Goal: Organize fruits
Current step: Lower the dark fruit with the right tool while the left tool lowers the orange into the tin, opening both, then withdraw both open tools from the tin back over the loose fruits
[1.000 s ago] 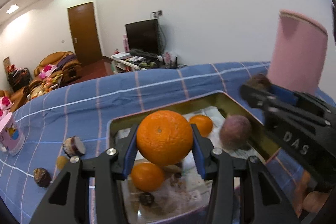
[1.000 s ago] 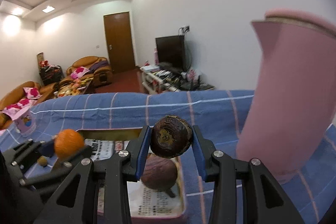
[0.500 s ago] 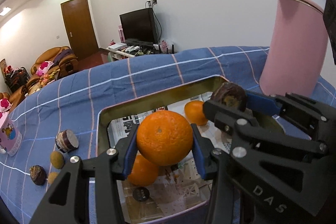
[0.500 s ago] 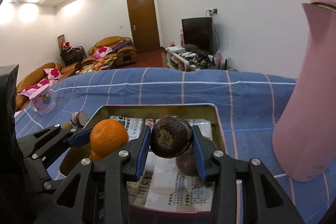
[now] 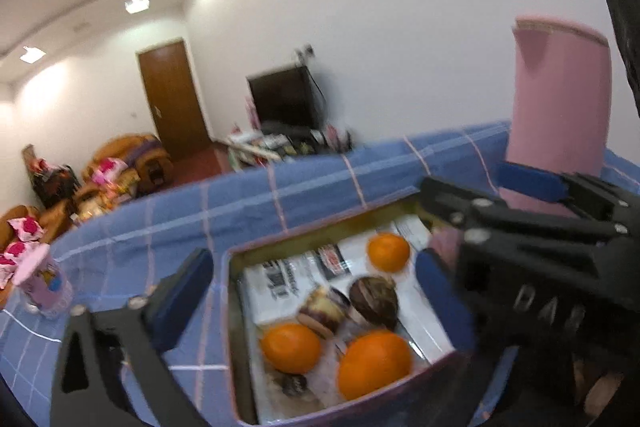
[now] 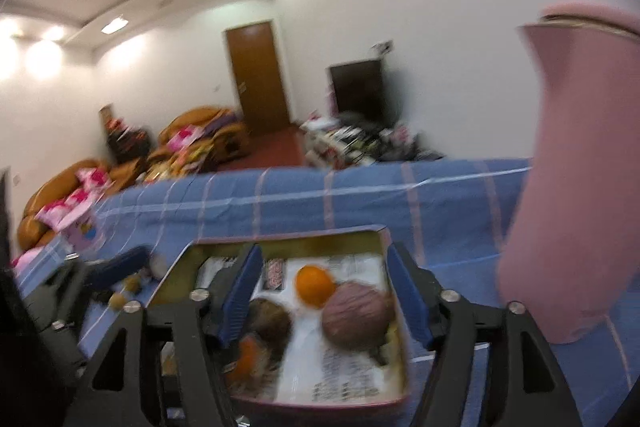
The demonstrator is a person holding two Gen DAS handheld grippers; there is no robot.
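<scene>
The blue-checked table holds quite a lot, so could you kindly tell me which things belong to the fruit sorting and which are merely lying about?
Part of the job:
- metal tray
- oranges in it
- dark round fruits in it
- small fruits on the cloth beside the tray
- left gripper and right gripper, jaws opening, nothing between them

Lying about:
- pink jug
- pink cup

Both views are pretty smeary. Right gripper (image 5: 472,223) covers the tray's (image 5: 236,291) right corner; pink jug (image 6: 580,167) runs off-frame.
</scene>
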